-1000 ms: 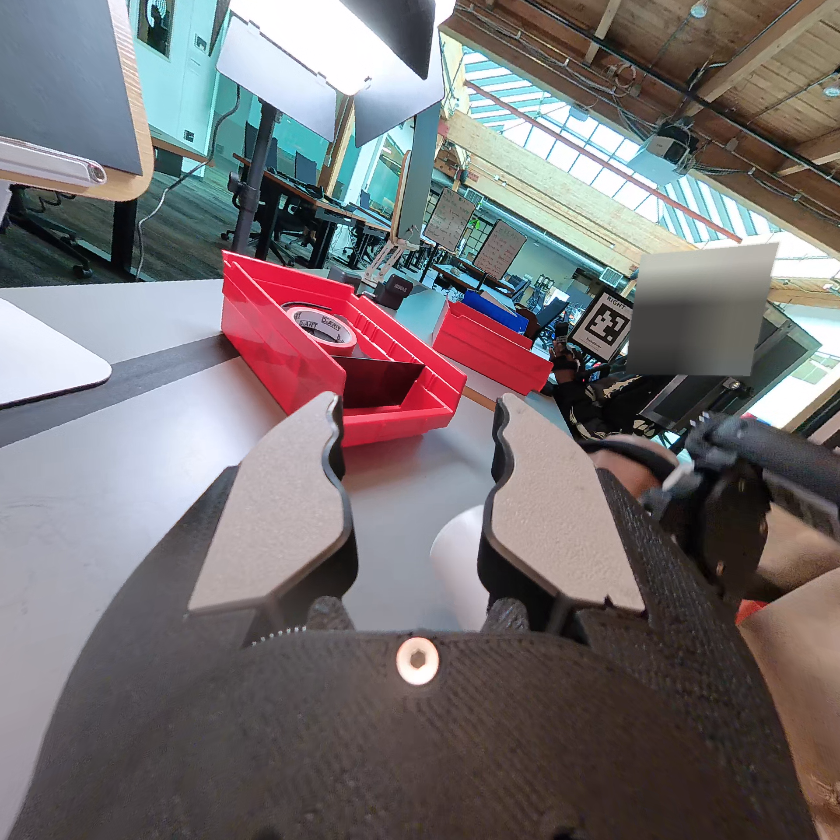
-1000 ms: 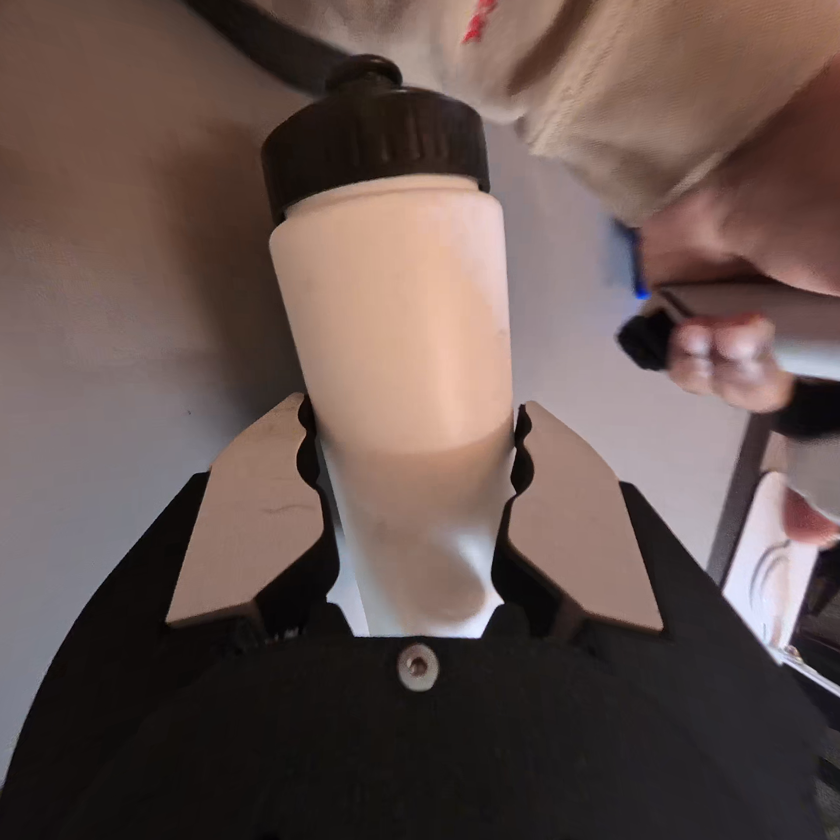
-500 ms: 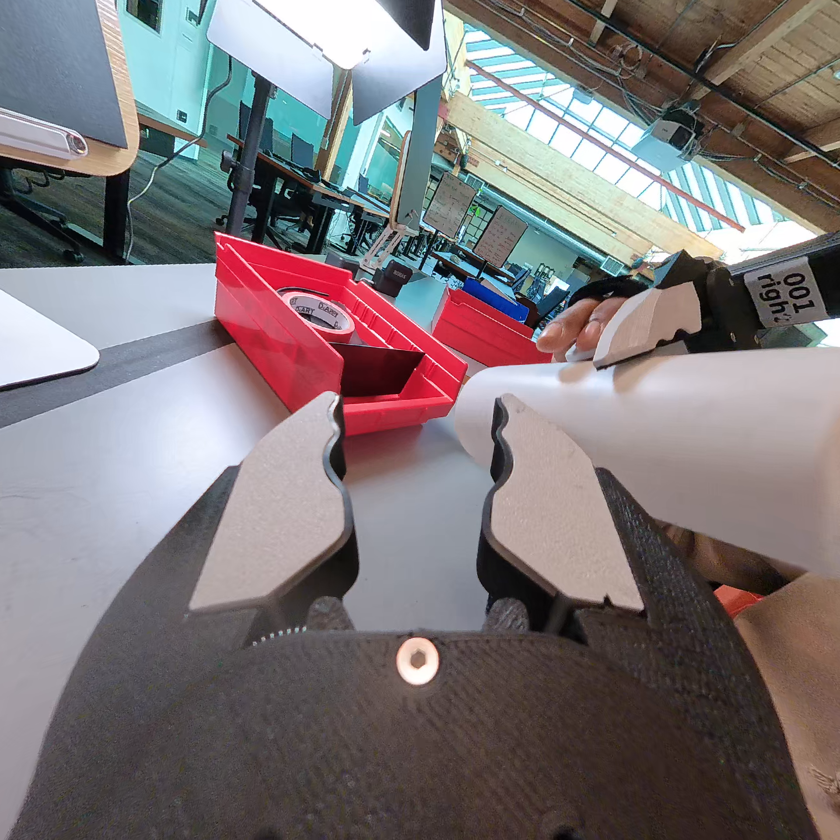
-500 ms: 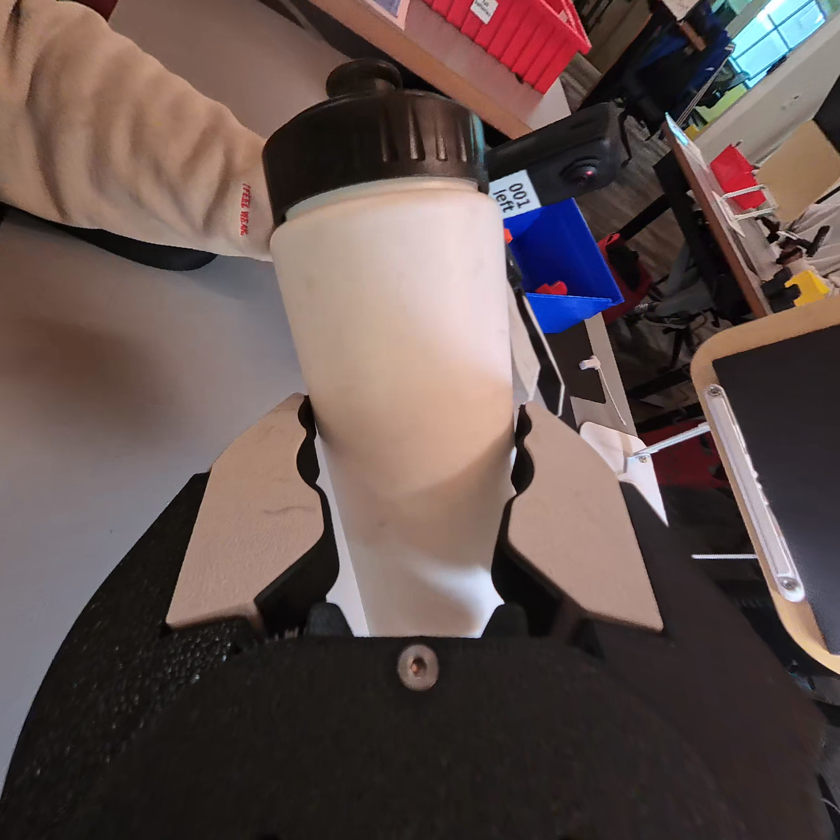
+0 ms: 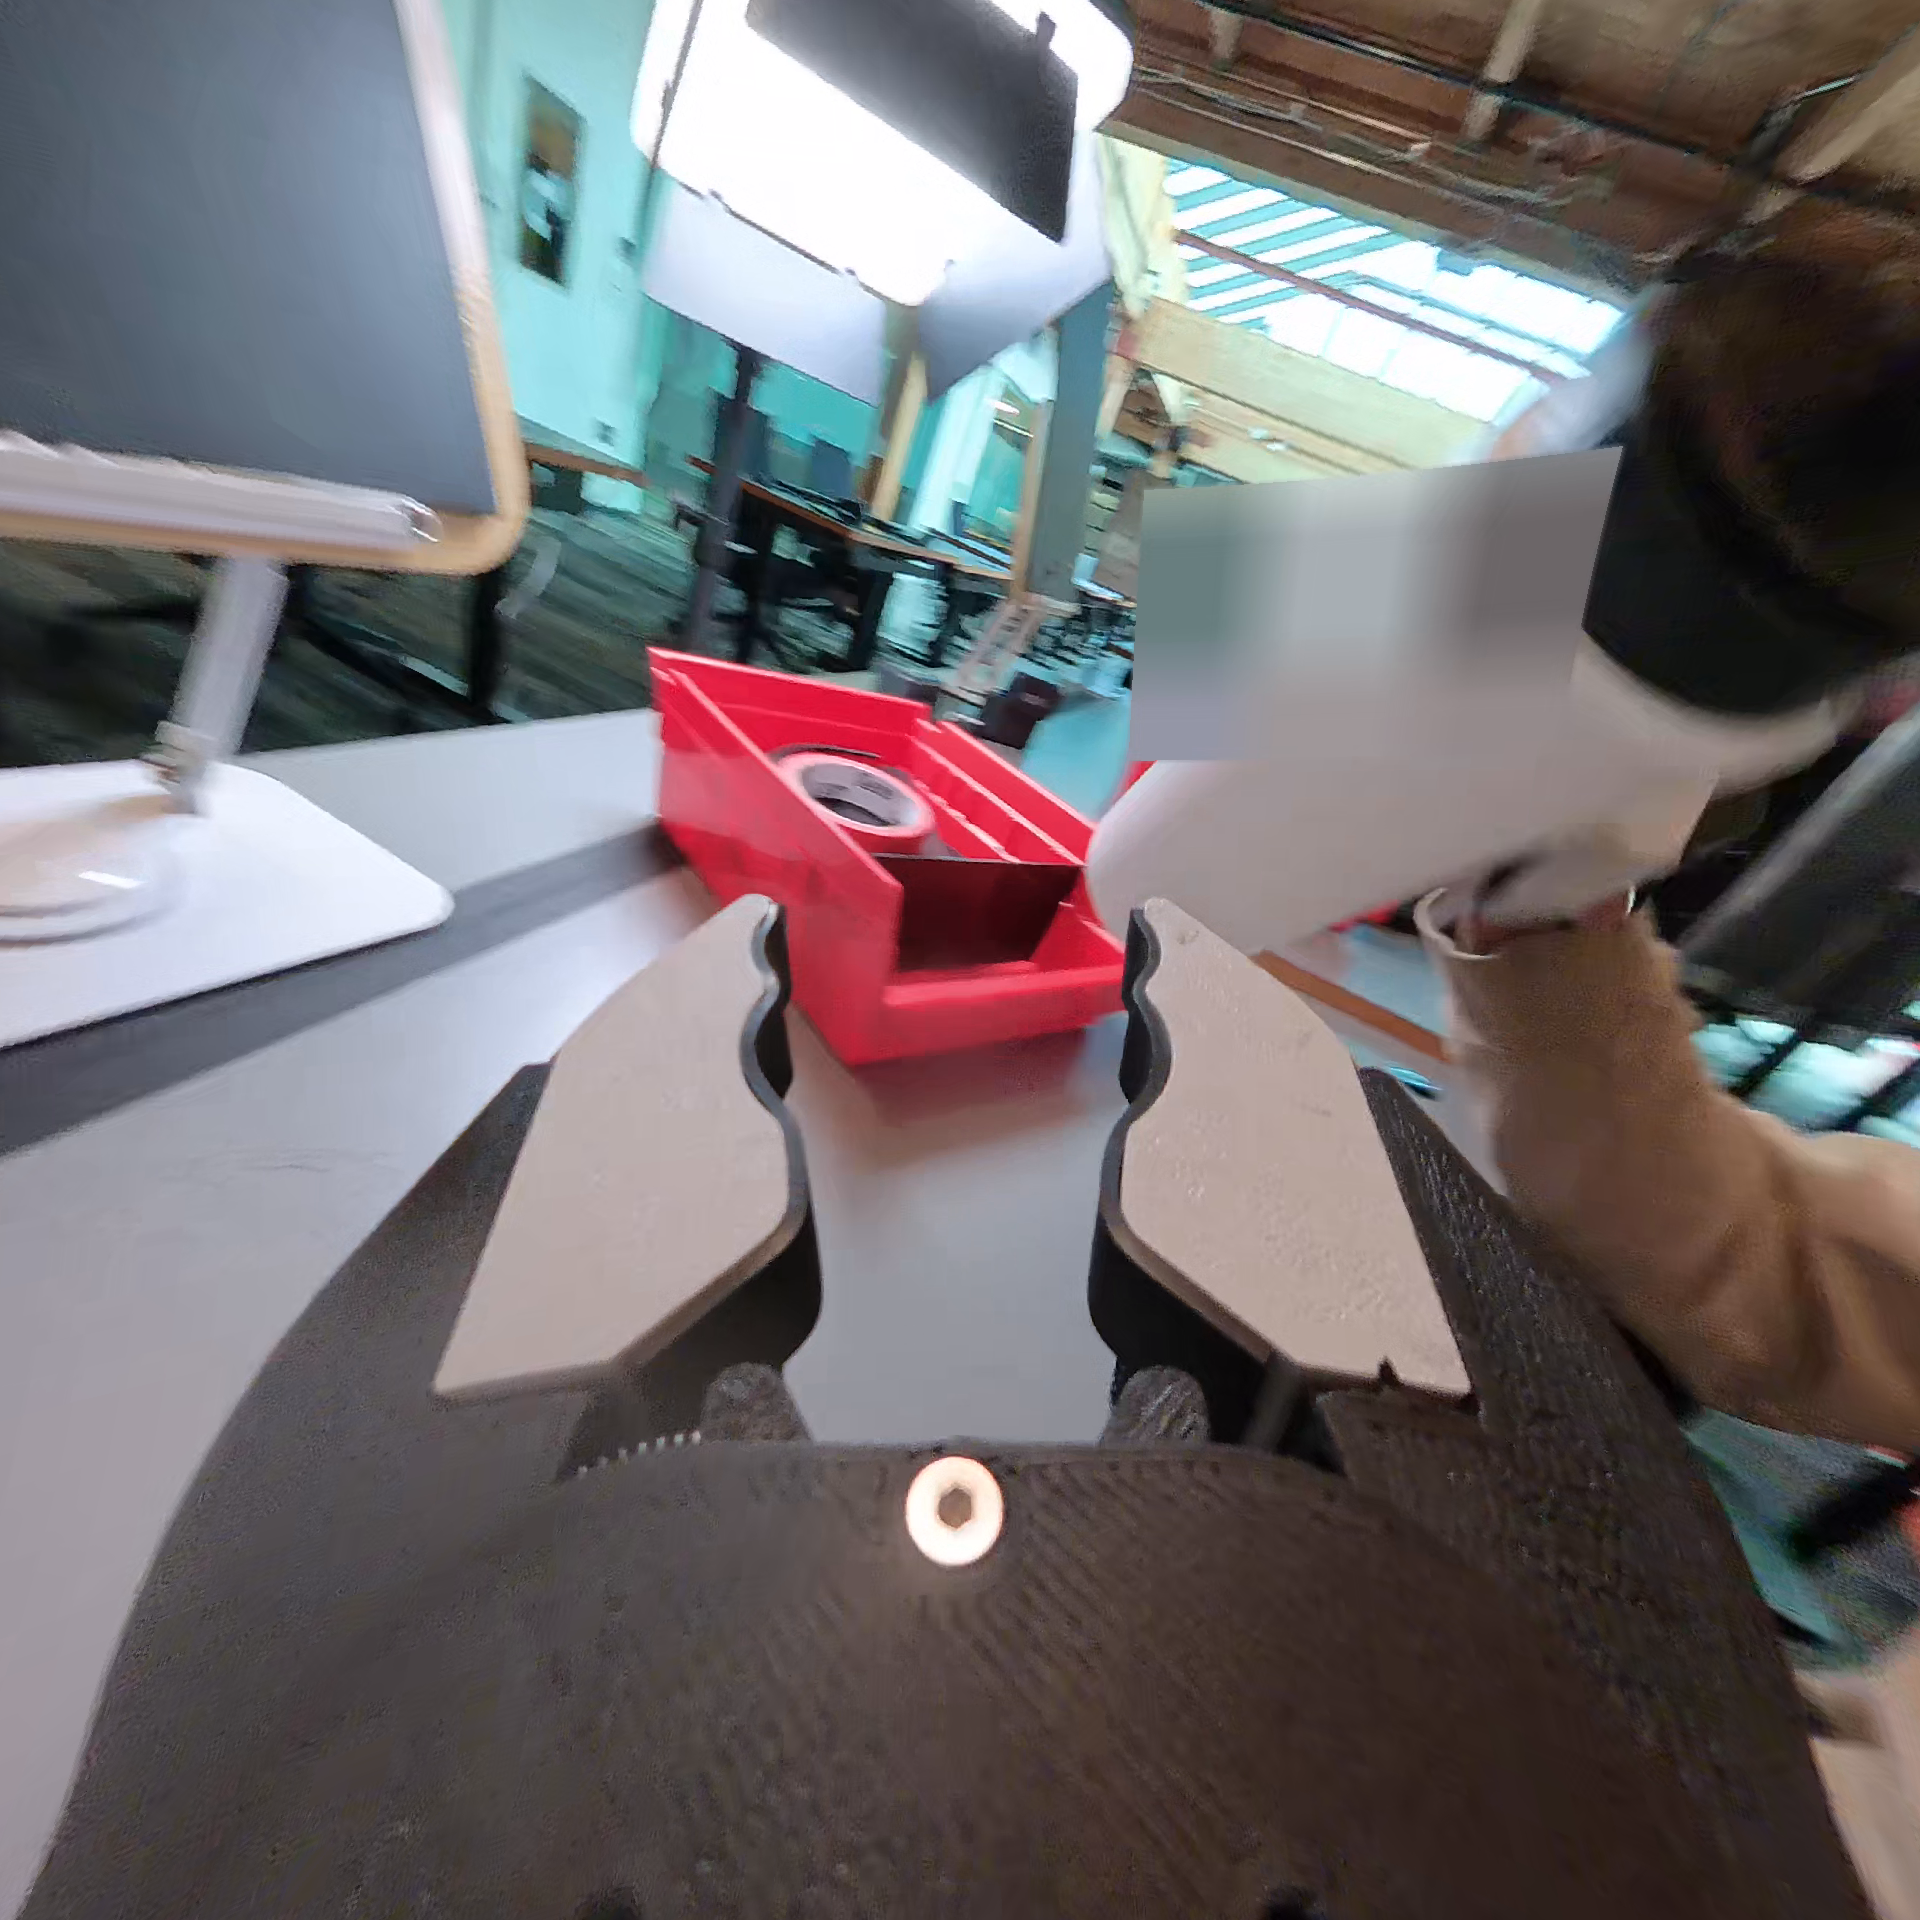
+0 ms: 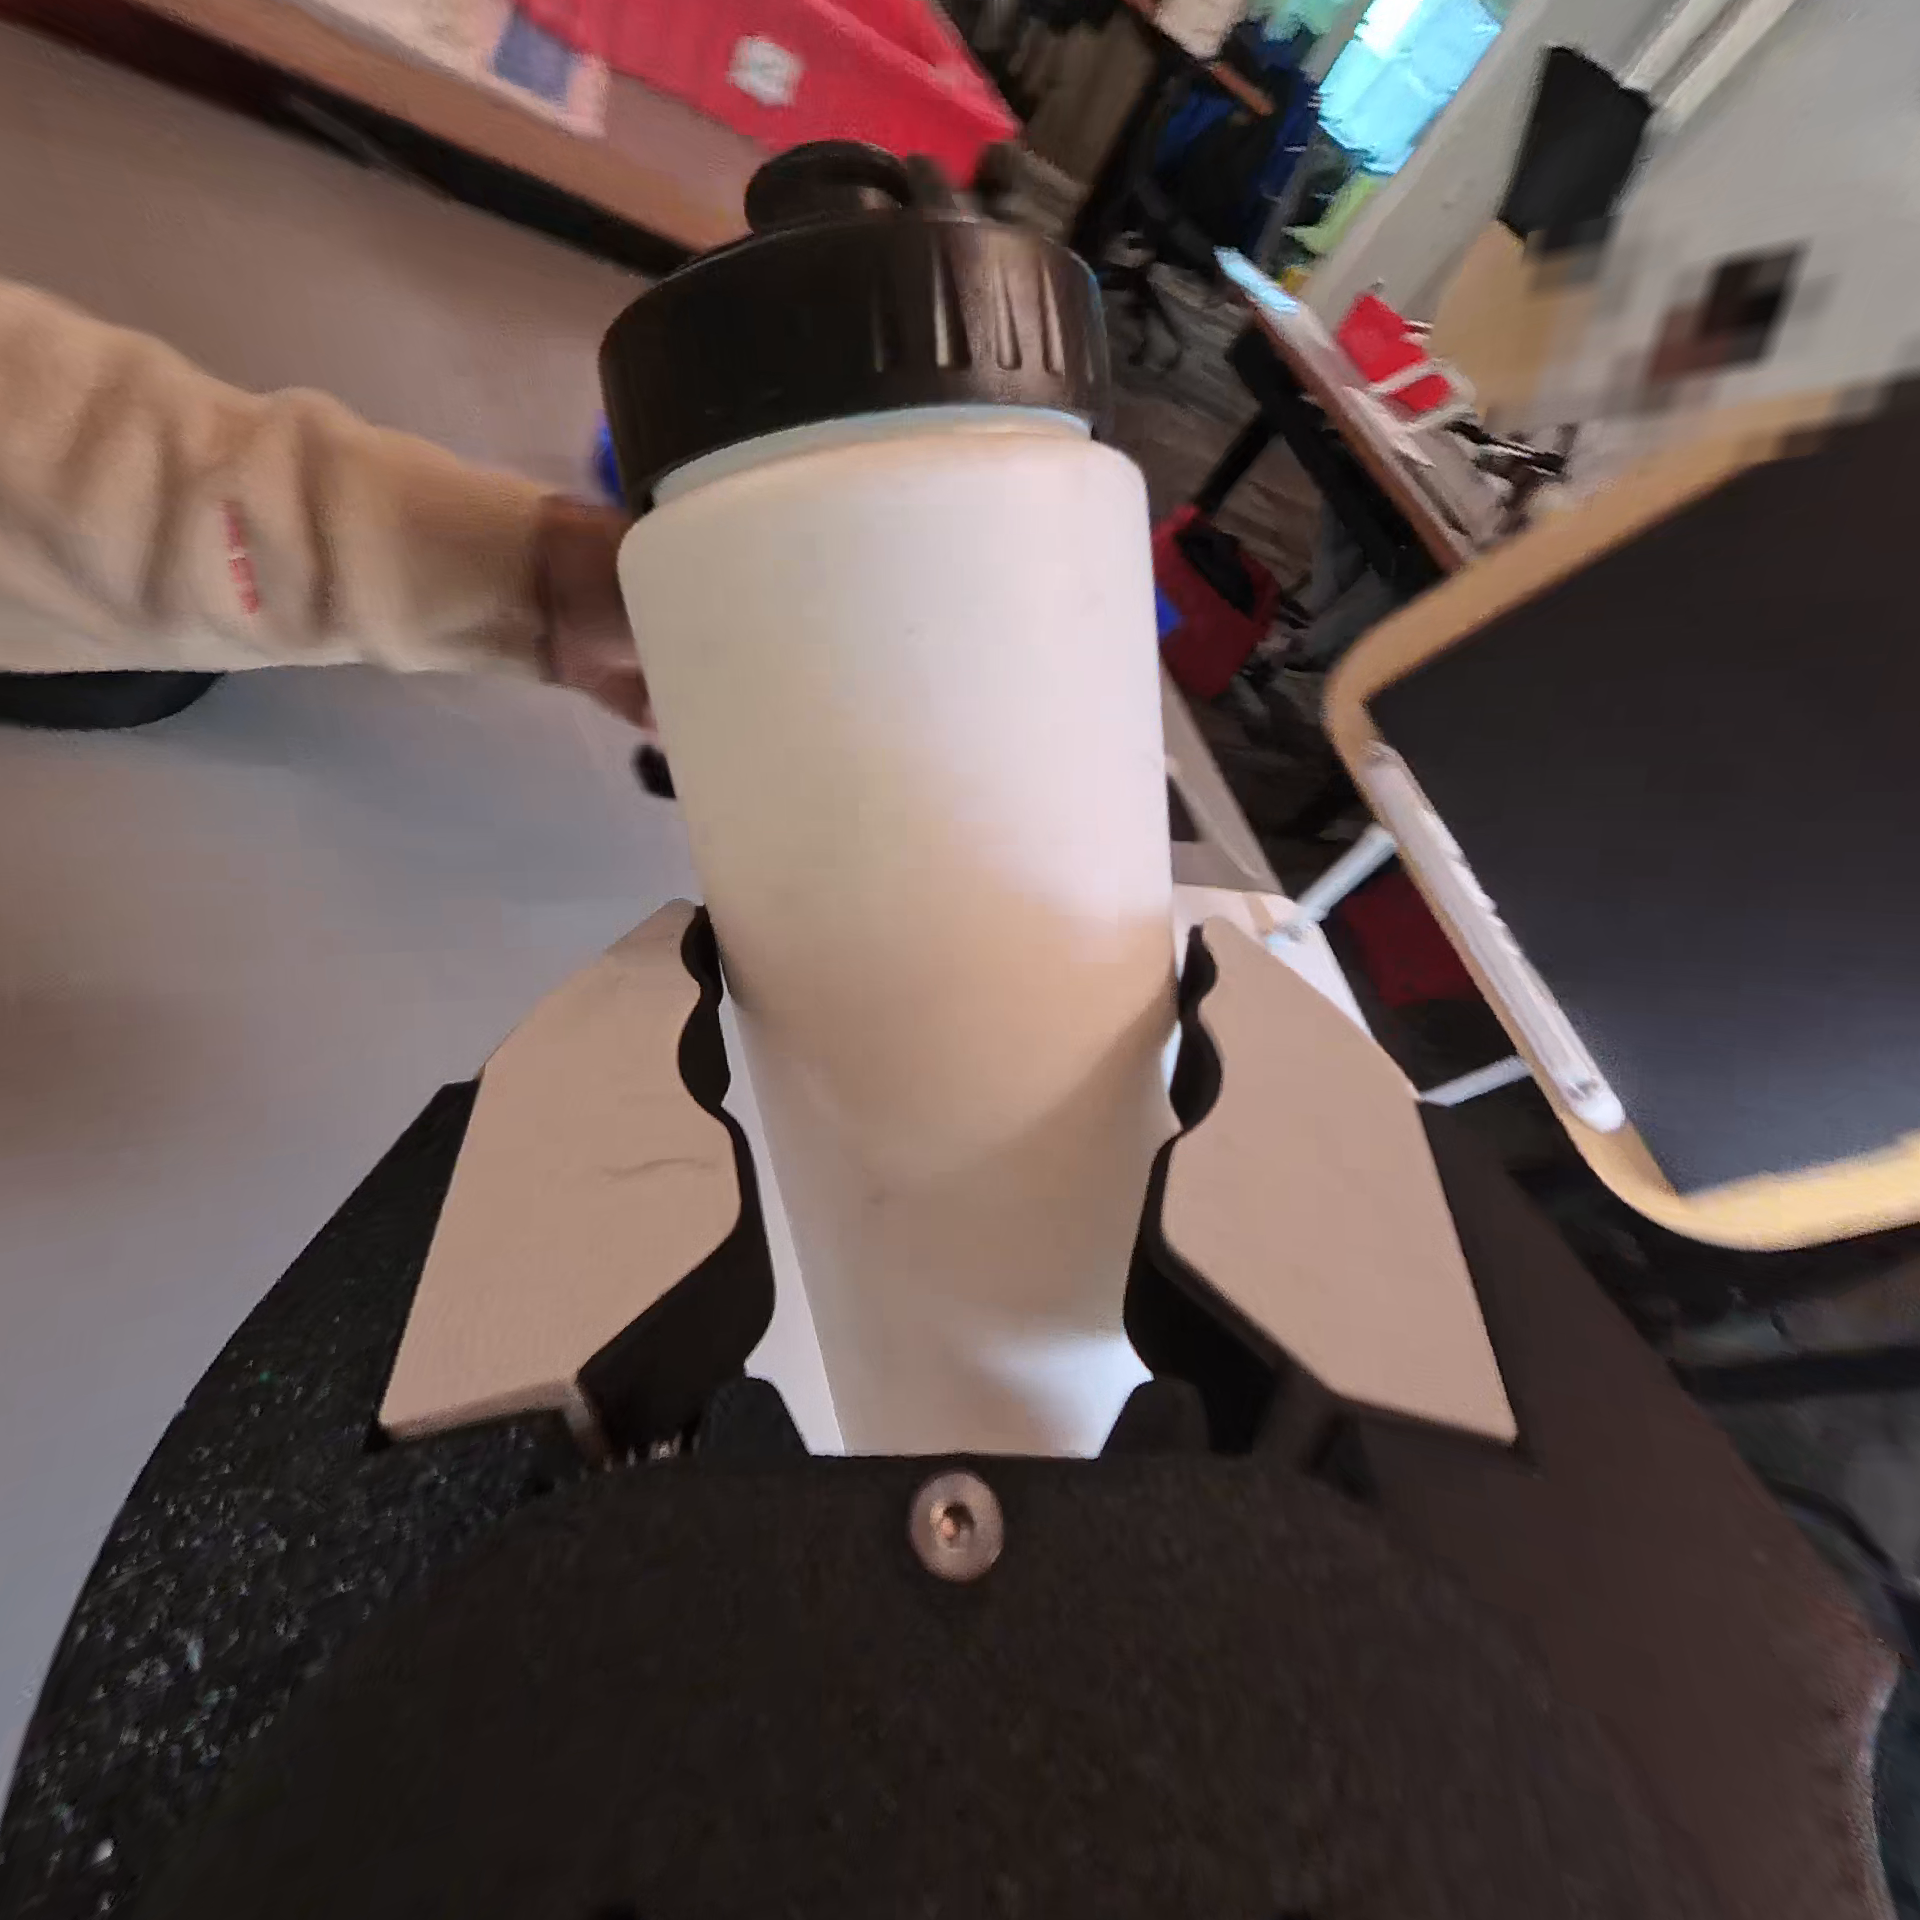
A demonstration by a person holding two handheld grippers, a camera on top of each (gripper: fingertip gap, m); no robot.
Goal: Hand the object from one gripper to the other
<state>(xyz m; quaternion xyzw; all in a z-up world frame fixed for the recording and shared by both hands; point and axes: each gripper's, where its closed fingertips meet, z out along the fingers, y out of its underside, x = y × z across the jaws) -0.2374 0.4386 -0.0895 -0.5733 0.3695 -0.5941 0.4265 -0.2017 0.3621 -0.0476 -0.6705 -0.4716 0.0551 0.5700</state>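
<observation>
Broadly, the matte grey surface (image 5: 208, 1174) is carrying a dark strip running across it, the white flat base of a monitor stand (image 5: 177, 894) at the left, and a long red plastic bin (image 5: 883, 925) farther ahead. Above the stand a dark screen with a pale wooden-coloured rim (image 5: 239, 260) is leaning into view.

Next in size, the white plastic bottle with a ribbed black screw cap (image 6: 904, 727) is sitting between the grey fingers of the right tool (image 6: 940, 1039), which is closing on its narrowed lower body and holding it with the cap pointing away from the camera. From the left wrist view the same bottle (image 5: 1299, 831) is lying nearly level above the surface, its rounded white base hanging just beside the tip of the left tool's right-hand finger; whether they are touching cannot be told through the blur.

The left tool (image 5: 951, 935) is standing wide open and gripping nothing. A beige sleeve (image 5: 1662, 1195) is showing at its right.

Inside the red bin a roll of red tape (image 5: 857, 795) is lying flat behind a dark divider (image 5: 977, 904).
</observation>
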